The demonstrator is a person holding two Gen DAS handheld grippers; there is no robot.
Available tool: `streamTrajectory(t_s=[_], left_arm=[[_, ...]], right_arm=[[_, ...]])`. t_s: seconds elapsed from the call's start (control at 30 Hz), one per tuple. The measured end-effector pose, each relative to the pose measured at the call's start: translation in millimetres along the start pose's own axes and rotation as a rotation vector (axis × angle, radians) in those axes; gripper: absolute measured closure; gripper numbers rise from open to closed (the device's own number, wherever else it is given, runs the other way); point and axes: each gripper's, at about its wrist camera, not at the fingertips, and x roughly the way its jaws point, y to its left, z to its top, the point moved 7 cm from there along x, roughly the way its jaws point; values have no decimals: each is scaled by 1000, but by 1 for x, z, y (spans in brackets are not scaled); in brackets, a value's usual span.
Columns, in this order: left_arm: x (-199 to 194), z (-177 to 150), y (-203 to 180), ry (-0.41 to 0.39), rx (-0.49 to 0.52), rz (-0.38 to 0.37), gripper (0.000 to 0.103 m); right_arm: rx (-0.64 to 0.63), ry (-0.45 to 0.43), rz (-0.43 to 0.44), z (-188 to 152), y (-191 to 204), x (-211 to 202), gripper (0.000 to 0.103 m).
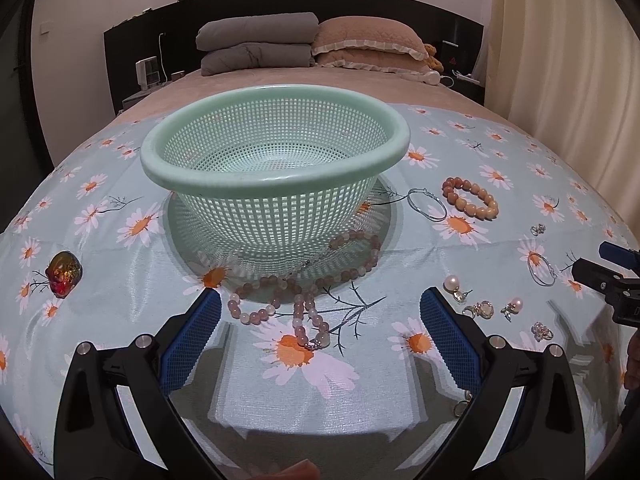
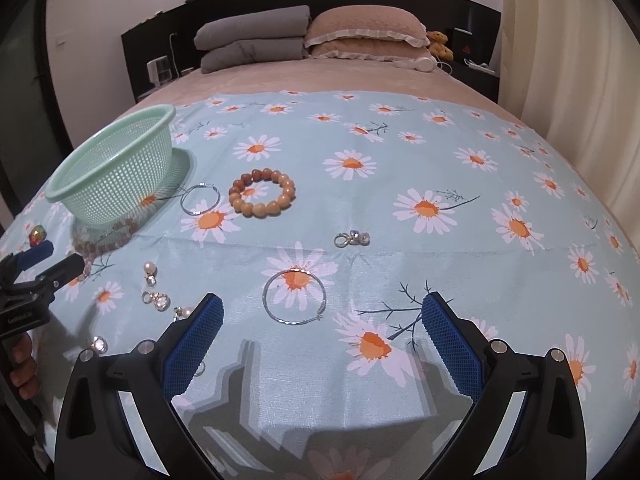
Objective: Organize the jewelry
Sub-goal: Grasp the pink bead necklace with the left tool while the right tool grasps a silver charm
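Observation:
A mint-green perforated basket (image 1: 276, 160) (image 2: 116, 168) stands on the daisy cloth with nothing visible inside. A pink bead necklace (image 1: 308, 288) lies in front of it, just beyond my open left gripper (image 1: 320, 312). An orange bead bracelet (image 1: 470, 198) (image 2: 262, 194) and a silver hoop (image 1: 427, 204) (image 2: 200, 199) lie right of the basket. Another silver hoop (image 2: 294, 296) (image 1: 541, 270) lies just ahead of my open right gripper (image 2: 322, 314). Pearl earrings (image 1: 456, 286) (image 2: 150, 272), small rings (image 2: 352, 239) and a red-gold stone (image 1: 63, 274) are scattered about.
The daisy cloth (image 2: 440, 160) covers the foot of a bed. Grey folded blankets (image 1: 256, 44) and a tan pillow (image 1: 368, 40) lie at the head. A curtain (image 2: 580, 60) hangs on the right. The cloth to the right holds no jewelry.

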Motion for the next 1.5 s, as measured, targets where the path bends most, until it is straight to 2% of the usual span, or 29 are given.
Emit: streamTrajectory(t_s=[0.7,0.87,0.9,0.97,1.1,1.13,1.2,1.27,1.37,1.43,1.5], left_arm=[[50,8,4,99,14,-1,5],[57,4,3,121,37,25,6],[57,4,5,123,35,22,6],[57,4,5,123,26,17,6],[57,4,7,117,21,20,17],[56,3,7,115,21,20,20],[58,5,2,111,26,14,26],[58,3,-1,114,44,11,31],[55,3,-8,111,78,-3,52],[54,1,-12,109,90,-16,76],[52,0,-16,108,98,-26,87]], right_arm=[[76,93,-33,24,-28,64,8],[91,115,-25,24,-31,75,9],[92,119,-29,23,-32,77,12],[79,114,-42,23,-32,78,23],[44,110,-51,23,-29,78,34],[36,105,-52,22,-28,77,40],[25,99,-41,20,-26,76,54],[34,100,-32,18,-27,75,82],[55,100,-29,18,-32,75,95],[58,94,-16,18,-33,74,95],[50,89,-14,18,-32,72,95]])
